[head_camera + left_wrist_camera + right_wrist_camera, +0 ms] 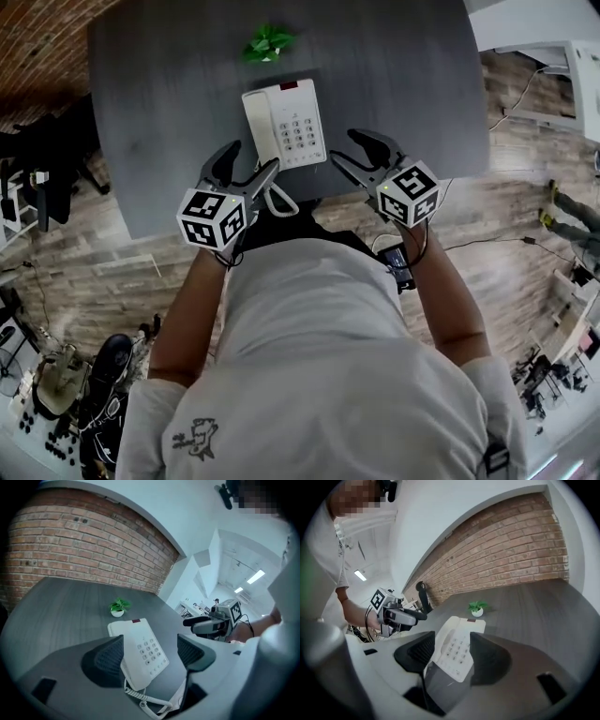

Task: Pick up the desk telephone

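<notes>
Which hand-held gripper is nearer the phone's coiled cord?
Left. The left hand-held gripper sits right beside the coiled cord at the telephone's near-left corner; the right hand-held gripper is off the phone's opposite side.

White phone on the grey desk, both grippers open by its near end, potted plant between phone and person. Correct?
No. The potted plant sits beyond the phone, away from the person, per the head view. Phone on the grey desk, left gripper and right gripper open by its near end: correct.
</notes>
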Action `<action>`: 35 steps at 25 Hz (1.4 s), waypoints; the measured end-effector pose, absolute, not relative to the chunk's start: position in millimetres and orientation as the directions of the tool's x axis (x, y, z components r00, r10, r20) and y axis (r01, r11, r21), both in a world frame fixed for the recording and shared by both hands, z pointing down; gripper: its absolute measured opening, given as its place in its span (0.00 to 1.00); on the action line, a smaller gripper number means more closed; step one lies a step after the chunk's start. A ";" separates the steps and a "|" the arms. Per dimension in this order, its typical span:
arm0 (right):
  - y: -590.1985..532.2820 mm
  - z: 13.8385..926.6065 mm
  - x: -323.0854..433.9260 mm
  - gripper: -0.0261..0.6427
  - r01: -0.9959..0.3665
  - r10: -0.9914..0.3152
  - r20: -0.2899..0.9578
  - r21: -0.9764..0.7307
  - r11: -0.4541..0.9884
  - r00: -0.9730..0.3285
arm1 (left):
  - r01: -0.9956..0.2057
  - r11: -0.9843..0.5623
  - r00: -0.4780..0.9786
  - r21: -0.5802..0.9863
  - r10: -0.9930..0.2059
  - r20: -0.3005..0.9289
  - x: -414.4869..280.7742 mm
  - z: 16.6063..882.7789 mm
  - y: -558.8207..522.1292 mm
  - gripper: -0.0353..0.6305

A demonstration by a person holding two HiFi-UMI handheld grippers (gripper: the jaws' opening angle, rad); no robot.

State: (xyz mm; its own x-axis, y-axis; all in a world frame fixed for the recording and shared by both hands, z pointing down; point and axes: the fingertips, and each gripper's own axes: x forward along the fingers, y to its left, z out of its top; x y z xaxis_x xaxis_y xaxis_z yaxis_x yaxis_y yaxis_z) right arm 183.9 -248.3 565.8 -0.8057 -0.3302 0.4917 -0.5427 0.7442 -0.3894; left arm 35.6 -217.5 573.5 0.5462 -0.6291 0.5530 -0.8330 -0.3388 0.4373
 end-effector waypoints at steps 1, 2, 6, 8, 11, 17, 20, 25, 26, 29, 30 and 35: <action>-249.3 575.0 182.2 0.39 -0.540 -0.316 0.504 -0.396 0.743 -0.804 | -0.832 -0.332 0.548 0.446 -0.617 0.564 34.3 582.3 -217.7 0.60; -250.0 583.6 180.6 0.39 -0.538 -0.302 0.515 -0.403 0.741 -0.802 | -0.829 -0.329 0.553 0.453 -0.605 0.573 33.3 590.3 -217.9 0.60; -251.2 614.8 176.1 0.38 -0.526 -0.245 0.549 -0.442 0.726 -0.799 | -0.800 -0.330 0.594 0.501 -0.554 0.583 34.4 615.6 -219.6 0.60; -252.2 629.8 176.4 0.38 -0.526 -0.223 0.566 -0.455 0.718 -0.794 | -0.792 -0.323 0.604 0.518 -0.542 0.585 33.3 627.1 -221.5 0.60; -252.9 648.8 177.3 0.35 -0.521 -0.188 0.579 -0.485 0.702 -0.793 | -0.779 -0.324 0.619 0.536 -0.531 0.579 31.0 644.3 -222.8 0.60; -255.2 683.1 173.2 0.31 -0.486 -0.100 0.579 -0.564 0.668 -0.809 | -0.738 -0.333 0.668 0.587 -0.485 0.565 30.0 678.3 -220.1 0.60; -258.0 692.9 171.0 0.31 -0.480 -0.073 0.589 -0.573 0.665 -0.805 | -0.727 -0.311 0.676 0.612 -0.480 0.559 29.0 685.5 -222.5 0.60; -263.9 706.2 168.1 0.28 -0.475 -0.040 0.592 -0.602 0.642 -0.805 | -0.661 -0.289 0.727 0.692 -0.472 0.498 35.5 690.4 -229.2 0.60; -264.8 707.4 167.2 0.27 -0.471 -0.035 0.588 -0.609 0.638 -0.808 | -0.651 -0.294 0.737 0.700 -0.466 0.490 37.3 691.9 -229.6 0.60; -266.9 710.0 165.6 0.24 -0.459 -0.022 0.573 -0.631 0.626 -0.819 | -0.617 -0.287 0.760 0.733 -0.458 0.461 40.8 697.0 -230.7 0.61; -267.4 710.7 164.9 0.24 -0.453 -0.016 0.567 -0.640 0.620 -0.824 | -0.604 -0.281 0.767 0.746 -0.459 0.449 41.2 698.1 -231.2 0.61; -266.5 711.6 162.3 0.23 -0.425 0.010 0.531 -0.690 0.585 -0.847 | -0.560 -0.271 0.789 0.783 -0.463 0.403 39.4 699.3 -231.7 0.62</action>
State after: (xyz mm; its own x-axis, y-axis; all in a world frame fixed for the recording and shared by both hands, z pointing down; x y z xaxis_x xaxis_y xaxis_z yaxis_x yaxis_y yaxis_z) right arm 162.3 -266.5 711.6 -0.8475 0.0103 0.5308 -0.4252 0.5854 -0.6903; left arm 39.4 -231.7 699.3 0.7891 -0.4634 0.4033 -0.5595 -0.2713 0.7831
